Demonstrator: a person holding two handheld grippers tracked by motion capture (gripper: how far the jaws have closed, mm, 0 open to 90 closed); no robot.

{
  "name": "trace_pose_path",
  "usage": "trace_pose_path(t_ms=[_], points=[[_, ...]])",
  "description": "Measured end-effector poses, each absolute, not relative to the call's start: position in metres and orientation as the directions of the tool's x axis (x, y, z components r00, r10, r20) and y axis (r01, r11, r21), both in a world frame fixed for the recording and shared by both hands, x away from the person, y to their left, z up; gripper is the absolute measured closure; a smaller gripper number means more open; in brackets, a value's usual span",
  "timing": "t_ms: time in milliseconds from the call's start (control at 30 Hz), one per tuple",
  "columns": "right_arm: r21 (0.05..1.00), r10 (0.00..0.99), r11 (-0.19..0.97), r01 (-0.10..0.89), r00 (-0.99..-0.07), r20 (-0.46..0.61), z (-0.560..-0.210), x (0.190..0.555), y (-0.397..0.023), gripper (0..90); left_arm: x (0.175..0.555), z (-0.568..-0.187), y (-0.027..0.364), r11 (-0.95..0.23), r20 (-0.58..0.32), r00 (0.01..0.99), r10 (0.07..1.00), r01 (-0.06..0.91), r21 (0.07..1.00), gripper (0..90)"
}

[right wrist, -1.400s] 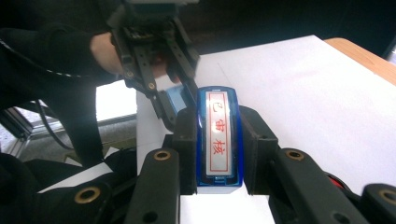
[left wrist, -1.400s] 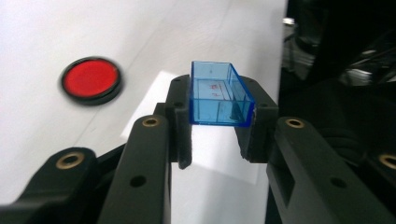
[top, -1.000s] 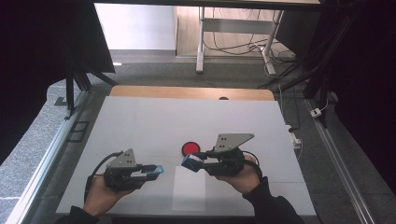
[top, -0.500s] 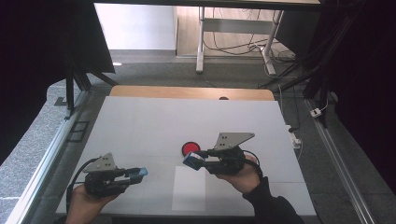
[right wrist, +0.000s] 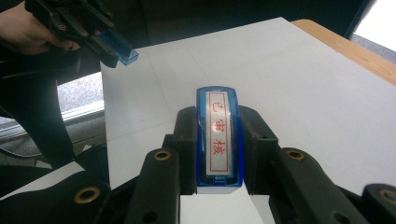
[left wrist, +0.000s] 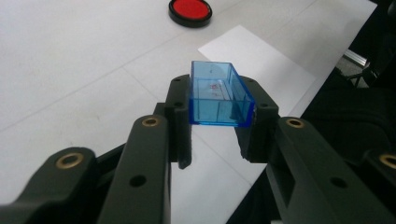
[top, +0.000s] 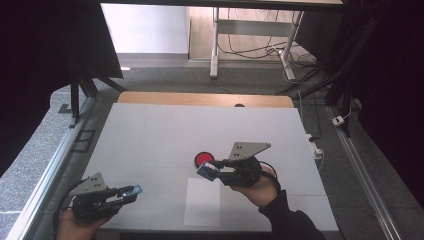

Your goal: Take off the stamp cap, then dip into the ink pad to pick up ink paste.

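With the stamp clamped between my right gripper fingers above the white paper sheet beside the red ink pad, my left gripper fingers hold its clear blue cap aside at the worktop edge, presumably freeing the stamp for pressing.

A white surface is seen from above, with a strip of bare wood along its far edge. A round red pad in a black rim is laid flat near its middle. A white sheet is laid flat nearer the front edge, just apart from the pad.
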State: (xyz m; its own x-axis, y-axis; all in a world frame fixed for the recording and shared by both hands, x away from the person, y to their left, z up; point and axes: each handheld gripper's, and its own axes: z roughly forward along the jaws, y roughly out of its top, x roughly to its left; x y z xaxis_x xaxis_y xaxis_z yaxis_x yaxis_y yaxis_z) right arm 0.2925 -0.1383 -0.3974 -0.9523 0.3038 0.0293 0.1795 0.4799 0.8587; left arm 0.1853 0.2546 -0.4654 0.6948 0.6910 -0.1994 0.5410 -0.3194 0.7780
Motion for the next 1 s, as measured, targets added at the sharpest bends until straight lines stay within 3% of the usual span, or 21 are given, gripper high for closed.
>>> trace_pose_path(t_ms=[1000], points=[[0.834,0.359,0.497,0.241,-0.932,0.055,-0.412,0.308,-0.131,71.1,0.180,-0.478,0.262,-0.324,-0.240,0.644,0.727,0.629,0.707,68.3]])
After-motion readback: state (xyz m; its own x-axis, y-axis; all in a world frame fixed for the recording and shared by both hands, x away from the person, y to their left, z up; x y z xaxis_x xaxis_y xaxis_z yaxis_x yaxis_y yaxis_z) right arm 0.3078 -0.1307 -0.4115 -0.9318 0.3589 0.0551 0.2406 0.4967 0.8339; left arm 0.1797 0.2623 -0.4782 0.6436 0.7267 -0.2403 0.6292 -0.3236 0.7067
